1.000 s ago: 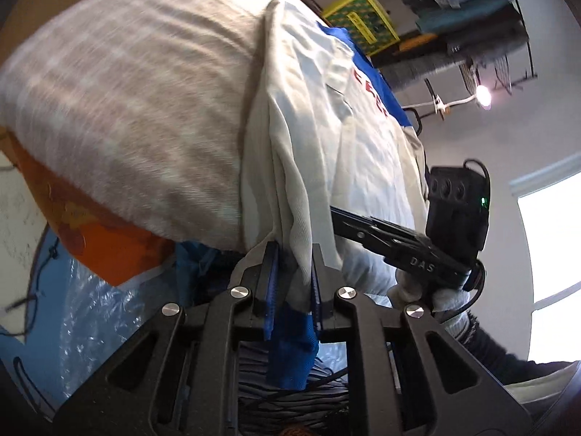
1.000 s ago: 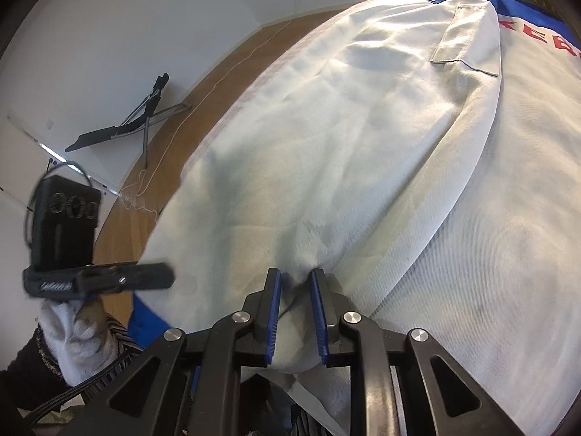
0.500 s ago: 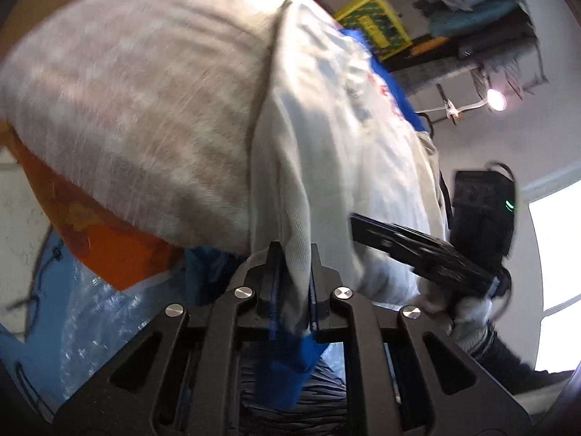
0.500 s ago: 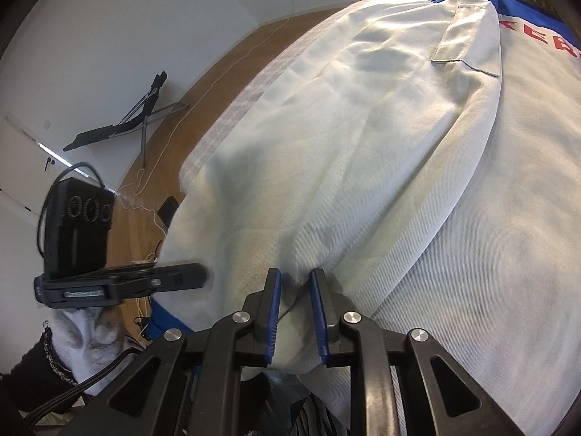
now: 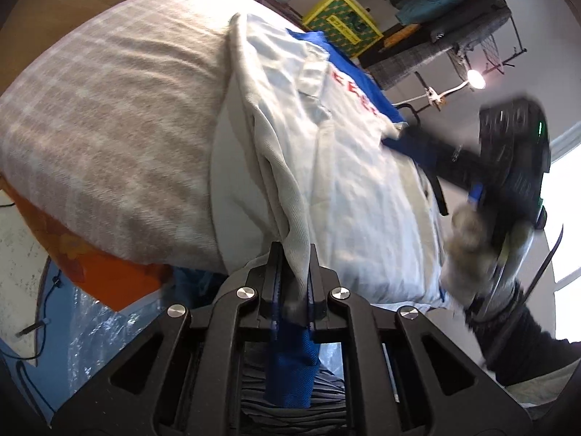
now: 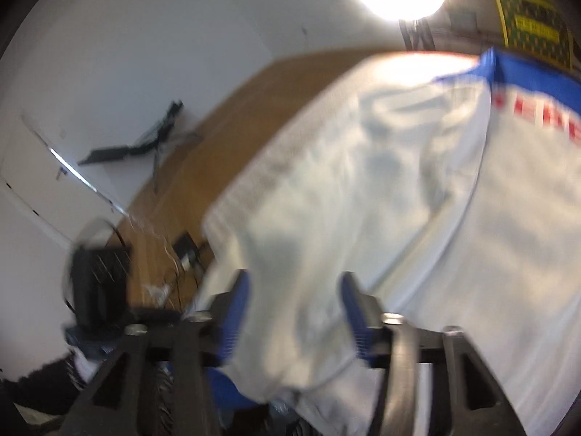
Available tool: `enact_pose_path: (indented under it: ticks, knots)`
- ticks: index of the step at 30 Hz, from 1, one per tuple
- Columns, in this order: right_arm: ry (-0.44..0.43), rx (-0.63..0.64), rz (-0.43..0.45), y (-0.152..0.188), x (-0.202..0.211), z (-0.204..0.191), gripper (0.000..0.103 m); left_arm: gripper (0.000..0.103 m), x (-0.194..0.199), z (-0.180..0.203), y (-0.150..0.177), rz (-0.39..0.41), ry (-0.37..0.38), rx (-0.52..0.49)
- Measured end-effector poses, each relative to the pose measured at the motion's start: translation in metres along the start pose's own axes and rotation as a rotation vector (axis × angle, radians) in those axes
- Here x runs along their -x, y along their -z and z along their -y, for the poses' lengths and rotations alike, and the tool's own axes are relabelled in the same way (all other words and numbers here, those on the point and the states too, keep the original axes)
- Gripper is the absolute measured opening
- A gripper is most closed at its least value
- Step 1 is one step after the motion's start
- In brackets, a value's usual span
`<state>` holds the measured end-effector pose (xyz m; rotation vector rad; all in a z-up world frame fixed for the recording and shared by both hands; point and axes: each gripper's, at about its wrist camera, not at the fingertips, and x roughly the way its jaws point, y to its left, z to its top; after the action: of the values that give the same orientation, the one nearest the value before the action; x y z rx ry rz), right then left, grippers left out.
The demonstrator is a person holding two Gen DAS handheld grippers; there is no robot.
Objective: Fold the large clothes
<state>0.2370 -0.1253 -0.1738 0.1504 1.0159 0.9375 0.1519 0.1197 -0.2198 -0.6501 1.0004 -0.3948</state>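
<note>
White shirt (image 5: 348,181) fold laid: left gripper (image 5: 292,283) pinches its hem, right gripper (image 6: 294,312), jaws just sprung apart, needs a fresh edge.

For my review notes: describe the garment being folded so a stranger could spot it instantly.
Start at the beige checked blanket covering the bed. On it lies a white cotton garment with blue trim. Red block lettering and a chest pocket set it apart.

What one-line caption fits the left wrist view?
Left tongs shut on the white garment's folded edge, draped over a plaid blanket.
</note>
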Motion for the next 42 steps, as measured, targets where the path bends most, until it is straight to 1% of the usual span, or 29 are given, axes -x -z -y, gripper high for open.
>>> enact_pose_path:
  ticks: [2, 3, 5, 7, 8, 9, 11, 14, 15, 16, 17, 20, 21, 23, 24, 25, 26, 28, 31, 33, 38, 42]
  knots:
    - [0.01, 0.029, 0.022, -0.024, 0.009, -0.008, 0.069, 0.008, -0.002, 0.009, -0.002, -0.004, 0.02, -0.017]
    - [0.032, 0.054, 0.016, -0.04, 0.007, -0.014, 0.069, 0.008, -0.003, 0.014, -0.003, -0.006, 0.029, -0.02]
    - [0.075, 0.085, -0.011, -0.058, -0.002, -0.021, 0.069, 0.008, -0.006, 0.02, -0.004, -0.01, 0.053, -0.022]
    - [0.131, 0.082, -0.042, -0.078, -0.022, -0.025, 0.067, 0.008, -0.009, 0.027, -0.006, -0.012, 0.071, -0.023]
    - [0.146, 0.068, -0.062, -0.084, -0.032, -0.024, 0.061, 0.008, -0.01, 0.029, -0.007, -0.012, 0.082, -0.021]
    - [0.164, 0.053, -0.087, -0.09, -0.044, -0.026, 0.058, 0.008, -0.01, 0.03, -0.008, -0.013, 0.091, -0.017]
    - [0.224, 0.054, -0.119, -0.106, -0.073, -0.029, 0.058, 0.008, -0.013, 0.033, -0.009, -0.016, 0.104, -0.011]
    - [0.315, 0.078, -0.165, -0.114, -0.108, -0.024, 0.057, 0.008, -0.016, 0.036, -0.011, -0.021, 0.107, -0.015]
    - [0.341, 0.076, -0.199, -0.118, -0.126, -0.022, 0.057, 0.008, -0.015, 0.036, -0.011, -0.023, 0.105, -0.018]
    - [0.35, 0.072, -0.214, -0.12, -0.134, -0.018, 0.057, 0.008, -0.015, 0.037, -0.011, -0.025, 0.102, -0.023]
    - [0.372, 0.063, -0.245, -0.122, -0.151, -0.014, 0.056, 0.008, -0.015, 0.038, -0.012, -0.029, 0.097, -0.03]
    - [0.443, 0.05, -0.294, -0.122, -0.179, -0.002, 0.052, 0.008, -0.017, 0.039, -0.012, -0.034, 0.087, -0.041]
    - [0.45, 0.042, -0.303, -0.122, -0.184, 0.002, 0.04, 0.008, -0.017, 0.041, -0.013, -0.033, 0.082, -0.041]
    - [0.457, 0.002, -0.317, -0.121, -0.194, 0.013, 0.025, 0.008, -0.017, 0.039, -0.014, -0.033, 0.081, -0.034]
    - [0.449, -0.01, -0.309, -0.122, -0.193, 0.018, 0.019, 0.007, -0.017, 0.039, -0.014, -0.034, 0.082, -0.033]
    - [0.427, -0.028, -0.291, -0.122, -0.189, 0.022, 0.015, 0.008, -0.017, 0.039, -0.014, -0.036, 0.081, -0.037]
    - [0.405, -0.042, -0.281, -0.123, -0.185, 0.025, 0.007, 0.008, -0.017, 0.04, -0.014, -0.04, 0.076, -0.047]
    - [0.34, -0.076, -0.246, -0.123, -0.171, 0.033, 0.002, 0.008, -0.019, 0.045, -0.013, -0.048, 0.069, -0.068]
    - [0.252, -0.121, -0.188, -0.123, -0.147, 0.048, 0.001, 0.007, -0.022, 0.06, -0.008, -0.061, 0.059, -0.117]
    - [0.218, -0.141, -0.148, -0.123, -0.13, 0.052, 0.001, 0.007, -0.025, 0.071, -0.004, -0.07, 0.054, -0.15]
    - [0.097, -0.223, -0.01, -0.116, -0.079, 0.069, 0.001, 0.007, -0.033, 0.1, 0.003, -0.099, 0.035, -0.234]
    - [0.057, -0.286, 0.085, -0.101, -0.042, 0.091, 0.001, 0.007, -0.041, 0.114, 0.008, -0.123, 0.021, -0.288]
